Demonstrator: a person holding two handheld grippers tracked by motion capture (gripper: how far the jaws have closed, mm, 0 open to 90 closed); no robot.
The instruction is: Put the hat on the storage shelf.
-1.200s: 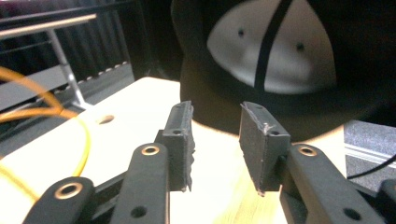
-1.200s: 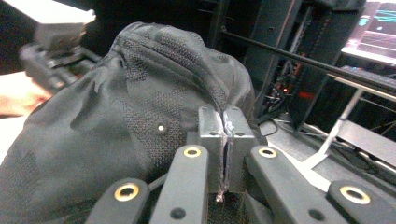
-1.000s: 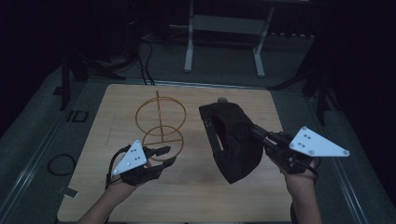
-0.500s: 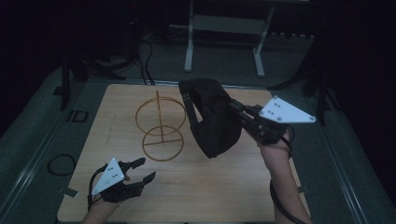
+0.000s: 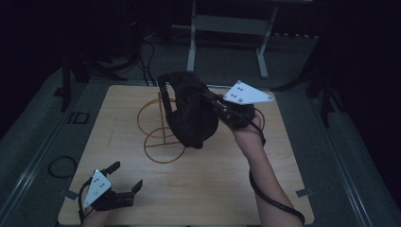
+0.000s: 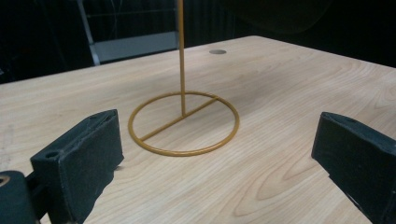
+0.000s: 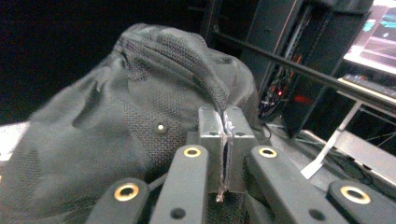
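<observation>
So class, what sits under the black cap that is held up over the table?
Under the cap stands the gold wire stand; its base ring and pole show, its top ring is partly covered.

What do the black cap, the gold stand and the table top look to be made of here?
Black cap: soft fabric with mesh-textured panels; it creases and has stitched seams. Gold stand: thin rod, probably painted or coated metal wire, with a slight sheen. Table top: light wood or wood-look laminate, matte, with visible grain.
</observation>
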